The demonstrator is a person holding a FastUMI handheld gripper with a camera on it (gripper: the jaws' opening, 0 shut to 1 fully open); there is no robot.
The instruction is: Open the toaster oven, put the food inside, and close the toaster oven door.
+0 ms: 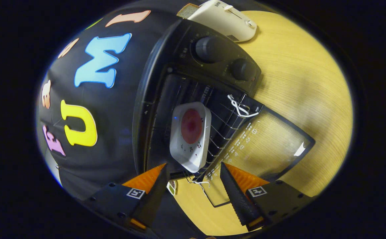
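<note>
My hand-held gripper [193, 186] is spread wide and holds nothing; my fingers [236, 196] stand well apart with bare counter [312, 83] showing in the gap. The whole view is tilted, so the oven [179, 66] leans across it.

Just ahead of my fingertips is the near edge of the wire rack [221, 132], drawn partway out of the oven mouth. A white dish [190, 139] with a round red piece of food [191, 125] sits on the rack, close beyond my fingers and in line with the gap between them. A thin white cord [198, 182] hangs at the front of the rack, near my fingertips.

The glass door [266, 146] is open and lies down toward the counter on the side of my right finger; that finger's tip overlaps the door's near edge. A second loop of white string [241, 108] sits at the rack's far corner by the door hinge. Beyond the door the counter is open wood.

Further on, two dark knobs [208, 49] stand on the oven's panel. Past them is a white toaster [227, 20] with a slice of bread [188, 10] at its far end, partly cut off.

The oven's inside behind the dish is dark, and I cannot make out its back. My left finger covers the lower corner of the oven front.
</note>
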